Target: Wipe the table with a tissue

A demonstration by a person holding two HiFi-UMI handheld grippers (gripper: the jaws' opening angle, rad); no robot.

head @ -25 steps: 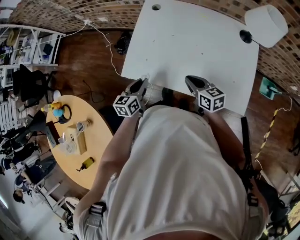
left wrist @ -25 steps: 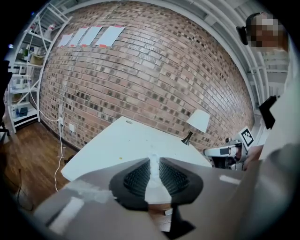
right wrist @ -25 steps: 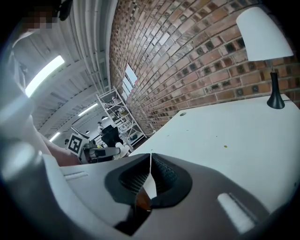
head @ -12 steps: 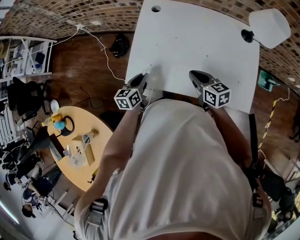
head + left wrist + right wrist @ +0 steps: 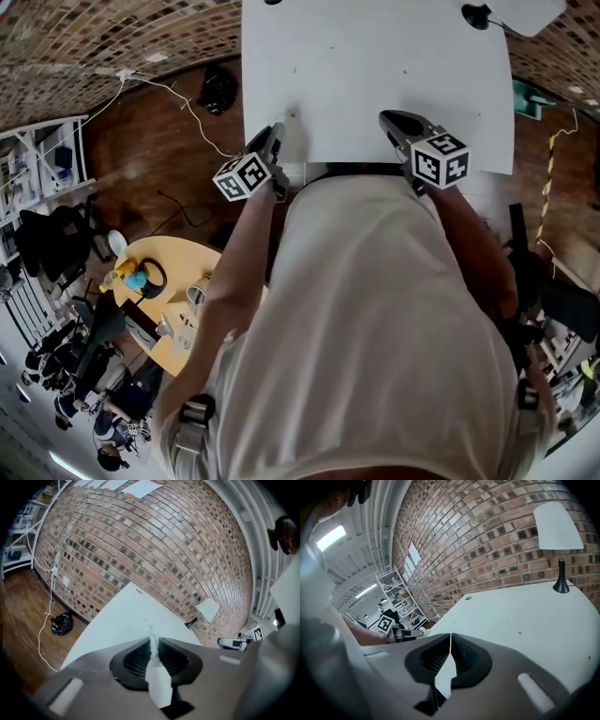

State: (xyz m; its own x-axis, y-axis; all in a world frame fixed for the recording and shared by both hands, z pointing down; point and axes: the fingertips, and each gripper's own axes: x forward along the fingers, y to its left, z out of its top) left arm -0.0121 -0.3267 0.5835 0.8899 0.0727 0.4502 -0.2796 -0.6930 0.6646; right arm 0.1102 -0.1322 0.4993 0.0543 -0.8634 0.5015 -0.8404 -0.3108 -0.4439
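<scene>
The white table (image 5: 375, 66) lies in front of me, with both grippers at its near edge. My left gripper (image 5: 275, 131) is over the near left corner. Its jaws have just been closing and now pinch a thin white tissue (image 5: 150, 637), a strand of which sticks up past the tips of the left gripper (image 5: 151, 651). My right gripper (image 5: 386, 117) hovers above the near edge further right. In the right gripper view the right gripper (image 5: 450, 639) has its jaws meeting, shut with nothing between them. Small specks dot the table top (image 5: 525, 616).
A white-shaded lamp (image 5: 557, 524) on a black stand sits at the table's far right corner, against a brick wall. On the wooden floor to the left are a black bag (image 5: 217, 89) and a white cable. A round wooden table (image 5: 178, 281) with small items stands lower left.
The left gripper has moved along the near edge toward the table's left corner and sunk a little. The right gripper has stayed about where it was. The head view has shifted.
</scene>
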